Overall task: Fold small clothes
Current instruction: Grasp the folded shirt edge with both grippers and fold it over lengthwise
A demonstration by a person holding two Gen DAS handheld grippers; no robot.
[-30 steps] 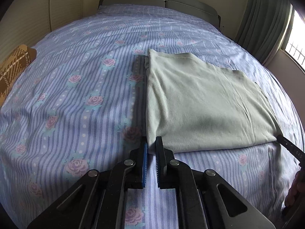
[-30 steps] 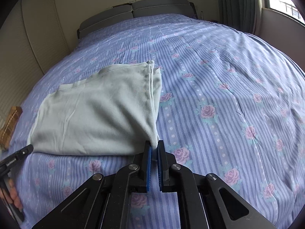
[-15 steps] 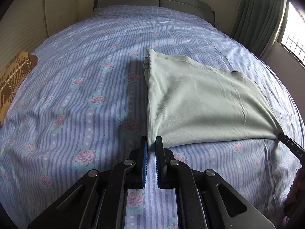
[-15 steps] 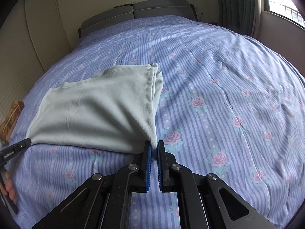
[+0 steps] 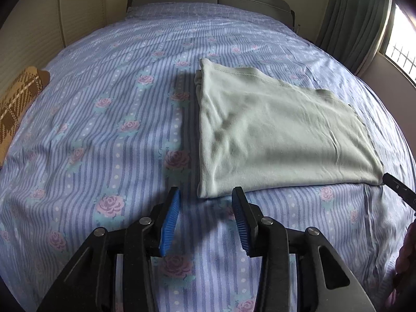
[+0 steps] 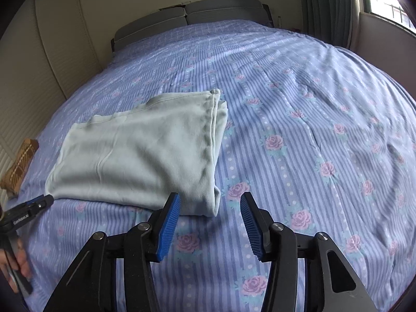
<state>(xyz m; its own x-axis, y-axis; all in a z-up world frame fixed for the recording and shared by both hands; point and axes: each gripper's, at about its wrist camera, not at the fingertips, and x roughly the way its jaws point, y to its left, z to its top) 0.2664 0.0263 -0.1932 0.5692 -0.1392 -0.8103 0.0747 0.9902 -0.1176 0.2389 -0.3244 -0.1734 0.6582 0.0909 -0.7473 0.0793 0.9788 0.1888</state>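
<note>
Left wrist view: left gripper spread apart, empty, just short of near-left corner of folded pale-green garment lying flat on floral striped bed. Right wrist view: right gripper likewise apart, near garment's near-right corner. Plaid cushion far left.

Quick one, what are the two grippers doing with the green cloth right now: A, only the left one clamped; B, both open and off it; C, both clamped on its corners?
B: the left gripper and right gripper both have jaws spread, and the green cloth lies flat on the bed.
</note>
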